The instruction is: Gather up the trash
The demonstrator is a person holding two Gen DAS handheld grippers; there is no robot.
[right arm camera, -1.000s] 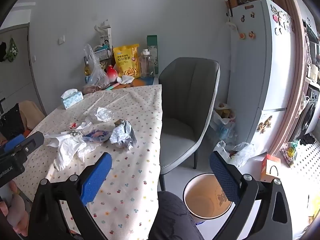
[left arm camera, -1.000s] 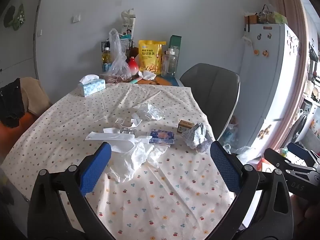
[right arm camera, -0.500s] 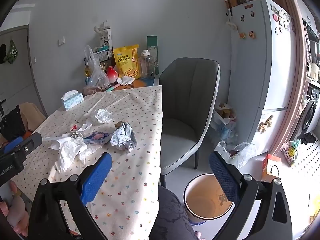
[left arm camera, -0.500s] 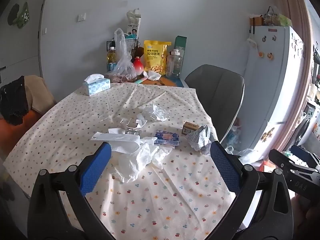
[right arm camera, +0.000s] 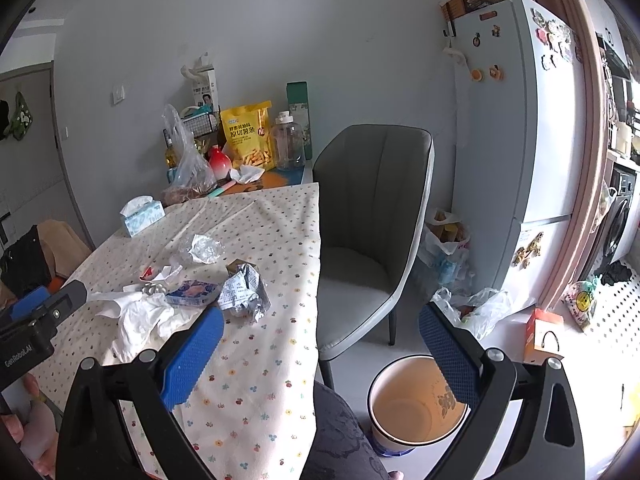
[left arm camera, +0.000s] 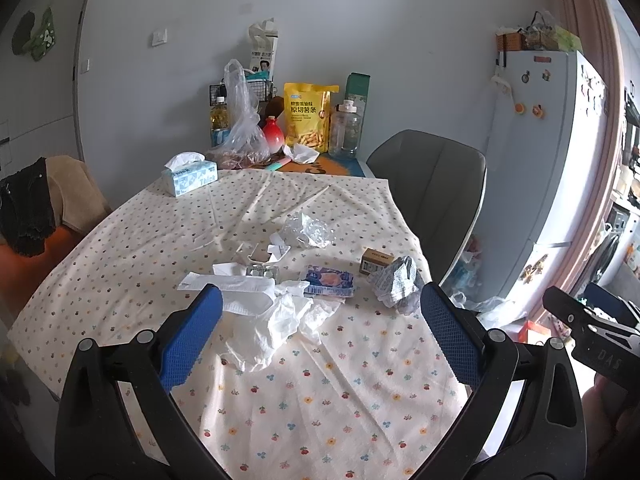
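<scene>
**Trash on the flowery table, both grippers open**

Near the middle of the left wrist picture, the trash sits in a little heap on the table [left arm camera: 320,400], which has a cloth with small flowers. A soft white plastic bag [left arm camera: 272,324] lies closest. Just past it is a flat blue packet [left arm camera: 329,280]; its writing is too small to read. To the right is a crumpled printed wrapper [left arm camera: 394,284], touching a small brown box [left arm camera: 377,261]. Further back is a clear crumpled plastic [left arm camera: 306,231].

At the far end, a blue tissue box [left arm camera: 189,174] has a word that looks like "Thick". A yellow snack bag [left arm camera: 309,120] has Chinese writing. A grey chair [left arm camera: 432,200] stands on the right.

At the bottom, the left gripper [left arm camera: 320,324] has its jaws wide apart, holding nothing. The right gripper [right arm camera: 318,344] is wide apart too, and empty. Low in the right wrist picture, a round bin [right arm camera: 416,404] stands on the floor. On the left gripper's body you can read "GenRobot.AI".
</scene>
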